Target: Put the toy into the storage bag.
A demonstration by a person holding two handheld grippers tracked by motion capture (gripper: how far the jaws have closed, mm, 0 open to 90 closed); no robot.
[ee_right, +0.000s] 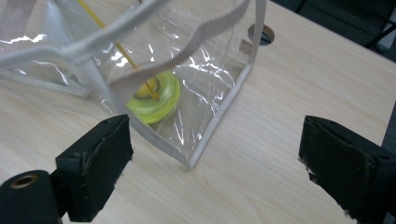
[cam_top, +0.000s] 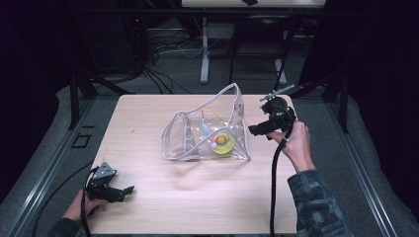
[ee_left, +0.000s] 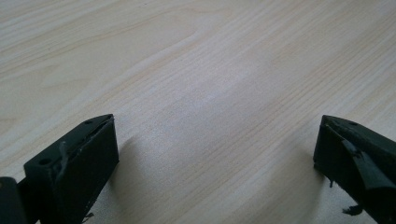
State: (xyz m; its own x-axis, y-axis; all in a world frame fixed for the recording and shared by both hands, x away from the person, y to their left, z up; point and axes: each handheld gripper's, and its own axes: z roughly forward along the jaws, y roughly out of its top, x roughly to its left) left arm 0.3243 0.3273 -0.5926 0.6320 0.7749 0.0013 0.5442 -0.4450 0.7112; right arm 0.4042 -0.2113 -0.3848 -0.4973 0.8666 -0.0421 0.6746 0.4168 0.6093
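Clear plastic bag (cam_top: 205,131) sits mid-table, a bit right of centre, mouth gaping up and toward the left in the high view, white trim running round the rim. Inside, low against the right-hand wall: a yellow-green disc toy (cam_top: 222,143) with an orange centre. My right gripper view picks up what the overhead can't: a thin yellow cord rising off the toy (ee_right: 154,95), creases and glare in the plastic, and the bag's near bottom corner resting on the table between my two jaws but farther ahead, not touching either pad. It also catches a round cable hole in the tabletop (ee_right: 260,33) behind the bag.

My right gripper (cam_top: 257,129) is just beside the bag's right wall, off the plastic. Jaws wide apart, nothing in them. Overhead gives the hand and the cable trailing back toward the near edge; the gap between the pads reads from the right gripper view (ee_right: 215,158).

My left gripper (cam_top: 121,191) is at the near-left corner of the table (cam_top: 148,207), well apart from the bag. Left gripper view (ee_left: 215,154): jaws spread, bare pale wood grain between them, nothing held. Overhead alone shows how far it sits from the bag, plus the dark floor and desk legs beyond the far edge.
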